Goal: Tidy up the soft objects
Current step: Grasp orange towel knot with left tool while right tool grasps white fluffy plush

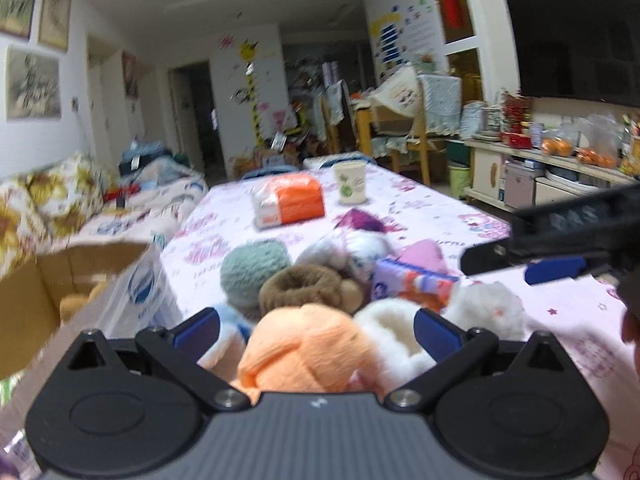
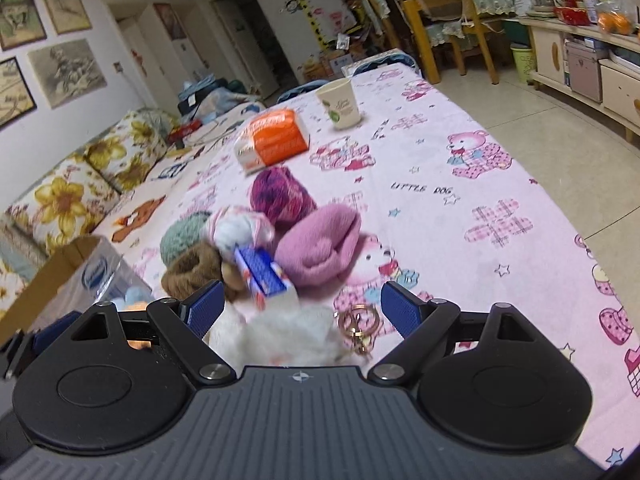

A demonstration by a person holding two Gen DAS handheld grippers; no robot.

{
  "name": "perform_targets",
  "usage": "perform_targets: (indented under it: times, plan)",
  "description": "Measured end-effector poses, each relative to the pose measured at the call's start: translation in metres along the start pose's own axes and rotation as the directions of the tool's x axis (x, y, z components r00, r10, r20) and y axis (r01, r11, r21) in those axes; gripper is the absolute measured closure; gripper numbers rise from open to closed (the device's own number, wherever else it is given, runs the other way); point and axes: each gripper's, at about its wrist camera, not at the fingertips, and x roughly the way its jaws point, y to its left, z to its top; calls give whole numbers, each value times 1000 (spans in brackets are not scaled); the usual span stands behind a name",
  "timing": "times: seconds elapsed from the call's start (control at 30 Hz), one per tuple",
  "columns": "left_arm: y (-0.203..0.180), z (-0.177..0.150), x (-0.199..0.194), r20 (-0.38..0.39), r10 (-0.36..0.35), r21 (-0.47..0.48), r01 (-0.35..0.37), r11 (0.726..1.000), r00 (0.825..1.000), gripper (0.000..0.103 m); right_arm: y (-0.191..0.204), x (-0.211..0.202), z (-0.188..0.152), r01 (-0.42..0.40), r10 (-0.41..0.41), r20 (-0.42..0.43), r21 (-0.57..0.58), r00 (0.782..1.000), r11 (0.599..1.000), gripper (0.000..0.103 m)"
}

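Living room, surface [image 2: 440,168] under pink cartoon cloth, soft things heaped at near end. Left claw [image 1: 316,330] wide open, empty, orange yarn ball [image 1: 304,348] directly between fingers. Right claw [image 2: 302,306] open, empty, over white plush keychain [image 2: 288,332]. Cardboard box [image 1: 44,292] lies left; left claw nearer.

Even, warm-white indoor light from overhead — no hard shadows on the pink tablecloth [image 2: 460,208]; only soft, faint shading beneath the pile of soft things nearest the lens. Left wrist view is smeared by motion blur: the orange tissue pack [image 1: 289,199] and paper cup [image 1: 351,182] on the cloth are fuzzy, and the wall pictures beyond it are streaked. Right wrist view is sharper — the print lettering on the cloth reads clearly. Strong fisheye bending away from the cloth; dark vignette in the corners. The dark television [image 1: 576,40] shows no glare.
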Motion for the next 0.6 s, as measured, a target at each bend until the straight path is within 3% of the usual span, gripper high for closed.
perform_targets:
  times: [0.17,0.33,0.6]
  plan:
    - [12,-3,14,-63,-11,-76,6,997,998,2,3,4,-6,-6,5,-35,-22,999,1000,0]
    - [21,-5,25,-91,-16,-125,4,992,996,10,0,10,-7,-14,11,-68,-49,998,999,0]
    - [21,-7,36,-113,-51,-132,36,991,992,20,4,12,-13,-7,-4,-89,-123,996,992,0]
